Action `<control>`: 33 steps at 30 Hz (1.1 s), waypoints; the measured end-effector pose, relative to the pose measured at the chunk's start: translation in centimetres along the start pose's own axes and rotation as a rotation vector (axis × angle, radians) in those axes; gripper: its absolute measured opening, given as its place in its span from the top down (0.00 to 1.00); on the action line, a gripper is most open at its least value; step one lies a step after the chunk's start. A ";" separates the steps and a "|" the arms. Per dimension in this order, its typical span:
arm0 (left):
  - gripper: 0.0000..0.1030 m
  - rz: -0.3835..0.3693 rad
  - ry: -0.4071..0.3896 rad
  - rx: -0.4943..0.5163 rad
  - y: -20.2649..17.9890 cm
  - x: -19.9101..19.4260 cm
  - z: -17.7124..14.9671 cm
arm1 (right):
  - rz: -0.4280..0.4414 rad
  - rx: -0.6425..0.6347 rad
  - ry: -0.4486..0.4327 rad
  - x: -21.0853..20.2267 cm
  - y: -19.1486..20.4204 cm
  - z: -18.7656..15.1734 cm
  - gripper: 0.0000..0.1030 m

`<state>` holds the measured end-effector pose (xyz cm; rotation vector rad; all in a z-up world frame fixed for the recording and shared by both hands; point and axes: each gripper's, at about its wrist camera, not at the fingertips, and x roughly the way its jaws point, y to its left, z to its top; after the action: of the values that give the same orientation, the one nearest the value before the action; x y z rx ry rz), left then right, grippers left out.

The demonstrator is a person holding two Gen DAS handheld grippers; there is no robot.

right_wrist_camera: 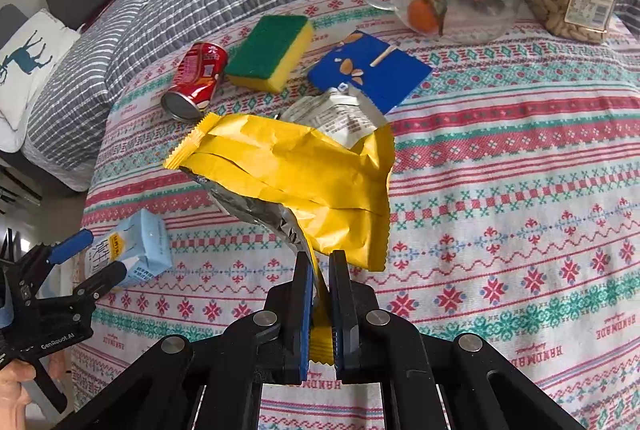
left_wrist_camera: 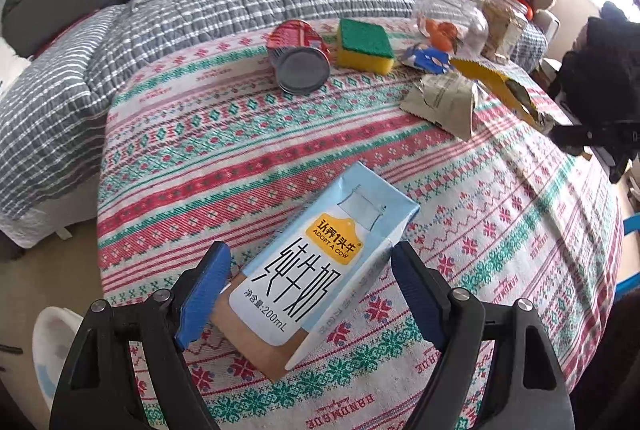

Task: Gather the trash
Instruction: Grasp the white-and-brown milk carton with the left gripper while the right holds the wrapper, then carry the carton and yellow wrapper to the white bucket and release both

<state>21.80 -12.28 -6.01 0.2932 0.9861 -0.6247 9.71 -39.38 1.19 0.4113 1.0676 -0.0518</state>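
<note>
The left tool (left_wrist_camera: 310,274) stands wide open astride the pale blue milk carton with black lettering (left_wrist_camera: 316,270), which lies flat on the tabletop (left_wrist_camera: 520,230) with its patterned red, green and white woven cloth. Both blue pads (left_wrist_camera: 204,294) flank the carton's long sides, and neither seems to press on it yet. The right tool (right_wrist_camera: 320,294) is clamped tight on one edge of a crumpled yellow foil snack wrapper (right_wrist_camera: 296,174), which hangs ahead of its tips, clear of the cloth.

Ahead of the left tool and well apart lie a red drink can on its side (left_wrist_camera: 298,58) and a green-and-yellow sponge (left_wrist_camera: 364,46). Beyond the wrapper sit a grey-white crumpled packet (right_wrist_camera: 336,118) and a flat blue carton (right_wrist_camera: 372,70).

Risks, as I judge them: the carton lies askew between the pads, so closing could twist it or pinch only a corner and drop it. An empty carton may crush, and a low pad could snag the cloth. The wrapper is held by a thin slippery edge and may slide free.
</note>
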 end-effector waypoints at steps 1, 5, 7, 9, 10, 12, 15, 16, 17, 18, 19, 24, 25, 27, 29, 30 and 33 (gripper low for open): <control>0.18 -0.011 0.020 0.008 -0.1 0.2 -0.1 | -0.003 0.000 0.003 0.0 -0.2 0.0 0.93; 0.20 -0.046 0.056 0.011 -0.8 0.3 -0.9 | -0.015 -0.013 0.008 0.0 -0.7 0.2 0.93; 0.30 -0.027 0.067 0.014 -1.3 0.3 -1.3 | -0.018 -0.016 0.008 -0.1 -0.8 0.2 0.93; 0.33 -0.010 0.071 0.016 -1.6 0.1 -1.5 | -0.018 -0.017 0.008 -0.2 -0.8 0.1 0.93; 0.34 -0.006 0.070 0.007 -1.7 -0.1 -1.7 | -0.017 -0.018 0.008 -0.3 -0.8 0.1 0.93; 0.36 0.003 0.073 -0.016 -1.9 -0.4 -2.0 | -0.013 -0.020 0.006 -0.5 -0.6 0.0 0.93; 0.39 0.016 0.071 -0.047 -2.5 -1.1 -2.6 | -0.006 -0.030 0.000 -0.9 0.1 -0.3 0.93; 0.39 0.017 0.066 -0.059 -2.6 -1.5 -2.8 | -0.003 -0.033 -0.002 -1.0 0.3 -0.3 0.93; 0.39 0.019 0.061 -0.068 -2.6 -1.8 -2.9 | 0.001 -0.037 -0.005 -1.1 0.6 -0.4 0.93; 0.39 0.024 0.058 -0.076 -2.6 -2.3 -3.1 | 0.005 -0.041 -0.007 -1.3 1.0 -0.5 0.93; 0.40 0.027 0.053 -0.083 -2.6 -2.7 -3.3 | 0.008 -0.045 -0.009 -1.3 1.3 -0.6 0.93; 0.40 0.041 0.021 -0.169 -0.9 -5.6 -4.6 | 0.029 -0.074 -0.011 -1.5 3.6 -1.1 0.93; 0.40 0.048 0.015 -0.189 -0.3 -6.2 -5.0 | 0.034 -0.082 -0.011 -1.5 4.2 -1.2 0.93; 0.40 0.078 -0.001 -0.232 1.2 -7.6 -5.9 | 0.041 -0.097 -0.009 -1.3 5.4 -1.4 0.93; 0.40 0.109 -0.017 -0.283 3.0 -8.8 -6.8 | 0.050 -0.114 -0.005 -1.1 6.7 -1.7 0.93; 0.39 0.123 -0.023 -0.311 3.9 -9.3 -7.3 | 0.053 -0.123 -0.001 -1.0 7.3 -1.8 0.93; 0.39 0.166 -0.041 -0.395 7.1 -11.1 -9.1 | 0.063 -0.153 0.006 -0.6 9.4 -2.1 0.93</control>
<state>15.52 1.85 -1.83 0.0114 1.0108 -0.2746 9.93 -30.04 3.67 0.3065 1.0557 0.0873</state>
